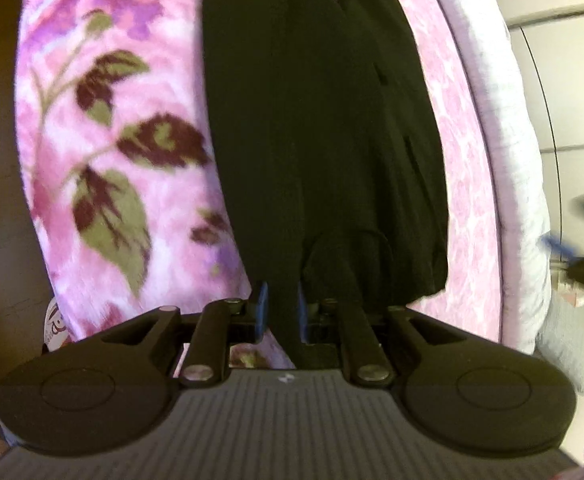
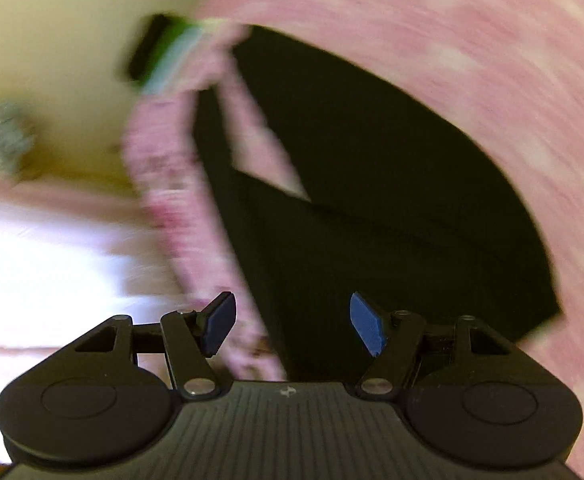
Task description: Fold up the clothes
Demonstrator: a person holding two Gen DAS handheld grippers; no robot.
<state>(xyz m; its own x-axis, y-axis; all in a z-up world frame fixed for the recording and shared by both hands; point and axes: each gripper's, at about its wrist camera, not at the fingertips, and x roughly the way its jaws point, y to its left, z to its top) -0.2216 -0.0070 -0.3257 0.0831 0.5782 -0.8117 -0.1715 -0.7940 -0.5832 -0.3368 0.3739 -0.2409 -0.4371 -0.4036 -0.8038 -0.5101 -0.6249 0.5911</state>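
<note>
Black fabric is what your left gripper [image 1: 280, 308] has: the blue pads [image 1: 260, 304] are pinched narrow on a fold of the dark garment [image 1: 315, 128], which runs from the jaws up toward 12 o'clock and gets cut off at the top edge of the left wrist view. You can't see how long it really is, and its folds are so dark that the layers mostly blur together.

Your right gripper [image 2: 292, 322] stands wide with nothing between the pads. The garment [image 2: 371, 200] lies spread just past it, filling the right wrist view from the centre out to 3 o'clock. That whole view is smeared by motion, so edges are mushy. At 11 o'clock there's a dark and green thing [image 2: 160, 52] you honestly can't make out, and a grey blob [image 2: 0, 136] at 9 o'clock is just as unclear.

In the left wrist view, a blurred dark and blue shape [image 1: 579, 240] at 3 o'clock is probably your other gripper, but it's hard to say.

Underneath is a fuzzy pink blanket [image 1: 104, 128] with purple flowers and green leaves at 9 to 10 o'clock, on what looks like a bed with a pale edge [image 1: 503, 128]. Pale floor tiles [image 1: 571, 92] sit at 2 o'clock.
</note>
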